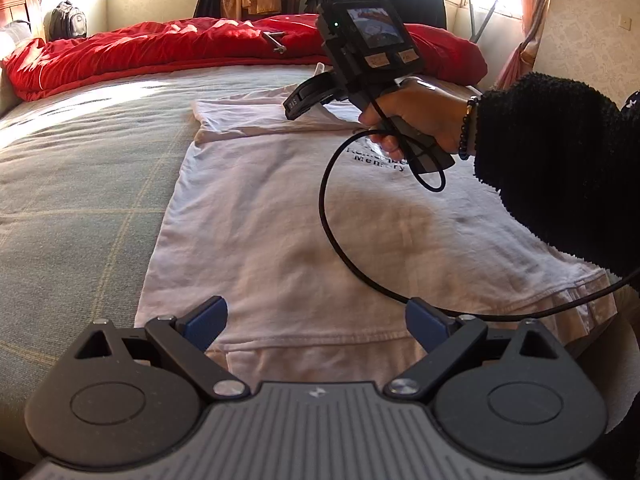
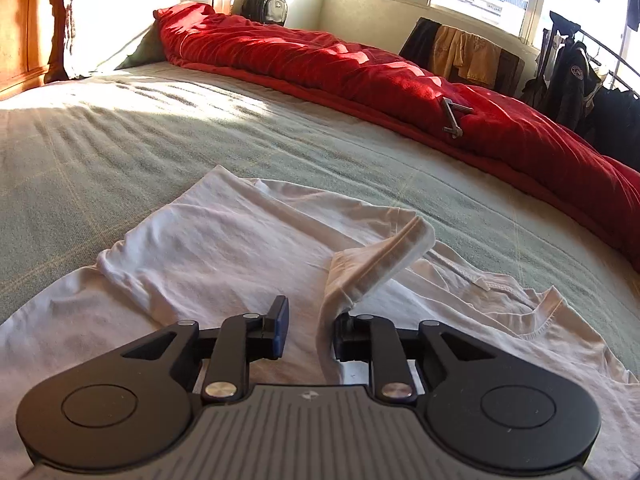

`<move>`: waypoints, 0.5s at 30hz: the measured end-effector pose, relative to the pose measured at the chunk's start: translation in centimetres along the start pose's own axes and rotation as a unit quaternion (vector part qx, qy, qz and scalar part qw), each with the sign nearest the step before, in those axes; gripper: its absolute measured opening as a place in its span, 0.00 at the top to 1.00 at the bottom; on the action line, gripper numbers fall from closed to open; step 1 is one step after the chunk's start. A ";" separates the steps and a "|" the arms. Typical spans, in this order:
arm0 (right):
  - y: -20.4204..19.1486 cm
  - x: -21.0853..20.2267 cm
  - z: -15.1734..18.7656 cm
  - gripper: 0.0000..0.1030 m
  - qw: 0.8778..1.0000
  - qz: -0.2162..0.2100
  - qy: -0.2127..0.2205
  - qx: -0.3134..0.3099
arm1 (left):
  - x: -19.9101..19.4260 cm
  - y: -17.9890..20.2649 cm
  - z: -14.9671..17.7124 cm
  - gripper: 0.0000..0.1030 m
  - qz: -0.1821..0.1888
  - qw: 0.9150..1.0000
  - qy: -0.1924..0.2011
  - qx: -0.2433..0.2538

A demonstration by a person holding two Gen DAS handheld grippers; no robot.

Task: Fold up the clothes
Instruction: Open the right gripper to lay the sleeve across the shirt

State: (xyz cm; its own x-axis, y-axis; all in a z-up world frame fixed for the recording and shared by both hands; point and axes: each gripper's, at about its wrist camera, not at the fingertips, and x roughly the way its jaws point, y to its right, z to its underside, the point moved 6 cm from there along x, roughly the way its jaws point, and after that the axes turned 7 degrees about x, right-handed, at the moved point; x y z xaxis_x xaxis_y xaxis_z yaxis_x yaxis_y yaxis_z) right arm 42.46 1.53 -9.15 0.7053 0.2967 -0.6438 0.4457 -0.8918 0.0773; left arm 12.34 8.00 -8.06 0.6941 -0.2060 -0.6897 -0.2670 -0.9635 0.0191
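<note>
A white T-shirt [image 1: 280,216] with dark chest lettering lies flat on the green checked bedsheet [image 1: 80,168]. My left gripper [image 1: 316,322] hovers open over the shirt's hem, blue pads wide apart with nothing between them. A hand in a black fuzzy sleeve holds my right gripper [image 1: 300,100] over the shirt's shoulder area. In the right wrist view, my right gripper [image 2: 310,332] stands partly open. A raised fold of the sleeve [image 2: 372,264] leans against its right finger, and the left pad [image 2: 282,330] is clear of the cloth. The collar [image 2: 548,312] lies to the right.
A red duvet [image 2: 360,64] is bunched along the bed's far side with a metal tool [image 2: 454,116] on it. Pillows [image 2: 116,20] and a wooden headboard [image 2: 24,20] sit far left, with a backpack [image 2: 264,2] beyond. Hung clothes [image 2: 568,80] stand by the windows. A black cable [image 1: 332,216] loops over the shirt.
</note>
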 end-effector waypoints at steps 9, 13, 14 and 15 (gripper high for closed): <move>0.8 -3.9 -0.7 0.35 0.997 -0.071 0.003 0.014 | -0.3 0.1 -0.2 0.07 0.002 1.000 0.007 0.002; 5.3 -6.5 -1.2 0.26 0.992 -0.085 0.016 0.093 | 0.0 0.3 -0.2 0.07 0.010 1.000 0.008 0.002; 6.6 -6.9 -1.2 0.25 0.989 -0.088 0.019 0.119 | 0.1 0.3 -0.1 0.07 0.012 1.000 0.008 0.002; 8.0 -7.1 -1.2 0.24 0.986 -0.084 0.023 0.143 | 0.2 0.4 -0.2 0.07 0.014 1.000 0.008 0.002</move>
State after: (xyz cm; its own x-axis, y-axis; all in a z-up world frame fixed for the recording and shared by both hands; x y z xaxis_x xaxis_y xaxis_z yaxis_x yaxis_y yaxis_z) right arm 41.70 -7.30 -3.01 0.6624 0.4572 -0.5935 0.3890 -0.8869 -0.2490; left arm 12.47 7.55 -8.04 0.6967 -0.2360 -0.6774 -0.2895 -0.9565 0.0355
